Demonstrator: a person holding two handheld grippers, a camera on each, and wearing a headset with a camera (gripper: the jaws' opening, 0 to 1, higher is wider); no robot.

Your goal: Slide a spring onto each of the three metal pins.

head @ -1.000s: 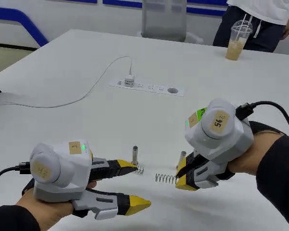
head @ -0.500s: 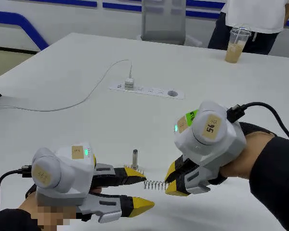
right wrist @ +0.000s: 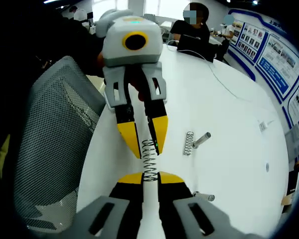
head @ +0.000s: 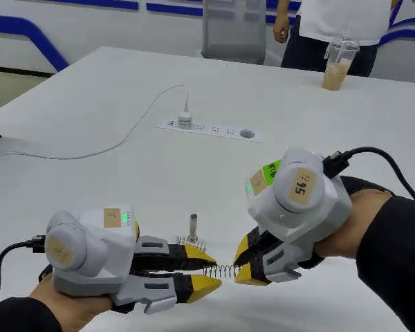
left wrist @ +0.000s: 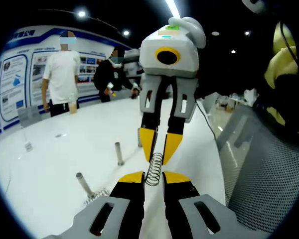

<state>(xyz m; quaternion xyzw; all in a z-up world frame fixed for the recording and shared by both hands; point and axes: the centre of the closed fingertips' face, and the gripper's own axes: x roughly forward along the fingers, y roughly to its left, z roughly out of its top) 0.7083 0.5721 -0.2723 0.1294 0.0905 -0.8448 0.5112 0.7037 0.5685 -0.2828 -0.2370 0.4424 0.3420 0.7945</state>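
A loose spring (head: pixel 225 270) hangs level between both grippers. My right gripper (head: pixel 241 261) is shut on its right end, and the same hold shows in its own view, spring (right wrist: pixel 149 162) rising from the right gripper (right wrist: pixel 150 178). My left gripper (head: pixel 211 270) has its yellow jaws closed in on the other end, seen as spring (left wrist: pixel 153 169) at the left gripper (left wrist: pixel 154 178). One upright metal pin (head: pixel 192 227) stands just behind, with another spring (head: pixel 187 242) at its base. Two pins (left wrist: pixel 119 153) (left wrist: pixel 83 183) stand to the left of the jaws.
A white power strip (head: pixel 211 128) with a plugged cable (head: pixel 124 138) lies mid-table. A cup with a drink (head: pixel 339 62) stands at the far right edge, with a person (head: pixel 332 28) behind it. A grey chair back (head: pixel 235 28) is at the far side.
My right gripper carried the spring leftward to the left gripper. The left jaws, wide apart before, have closed in on the spring's free end.
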